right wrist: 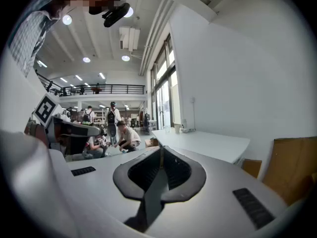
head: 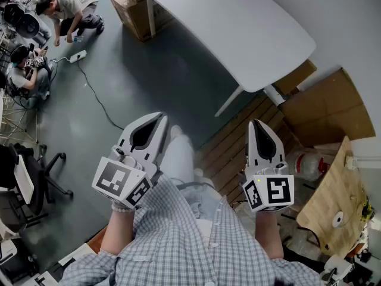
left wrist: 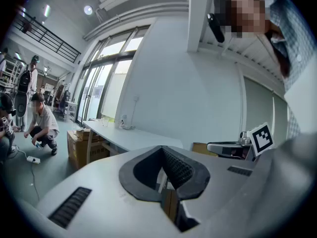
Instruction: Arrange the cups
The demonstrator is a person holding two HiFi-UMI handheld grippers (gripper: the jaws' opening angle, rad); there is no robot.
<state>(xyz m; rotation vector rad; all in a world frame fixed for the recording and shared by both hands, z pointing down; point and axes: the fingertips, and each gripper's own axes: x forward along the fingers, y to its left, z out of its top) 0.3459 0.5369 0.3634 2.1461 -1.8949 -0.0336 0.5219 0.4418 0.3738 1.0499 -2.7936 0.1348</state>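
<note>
The left claw [head: 162,119] and right claw [head: 258,124] are each pressed together, empty, short of the white table [head: 238,22].

Entries, as seen along my right tool:

- My right tool [right wrist: 161,150]: pale shell, dark-lined jaws, tips pressed together, nothing held between them.
- My left tool [right wrist: 74,129]: at the left edge, lying level, its marker cube [right wrist: 46,108] raised behind it.
- Bench [right wrist: 208,144]: long, white top, beyond the jaws toward the right; small items [right wrist: 181,128] at its far end, too small to tell.
- Cardboard sheet [right wrist: 292,170]: brown, upright, right edge, against the white wall [right wrist: 247,68].
- Windows [right wrist: 166,95]: tall, beyond the bench.
- Crouching person [right wrist: 126,136] and standing person [right wrist: 112,118]: far hall floor, near each other.
- Balcony rail [right wrist: 99,89]: dark, across the background.
- Ceiling lights [right wrist: 86,59]: round, lit.
- My sleeve [right wrist: 25,38]: checked, upper left.
</note>
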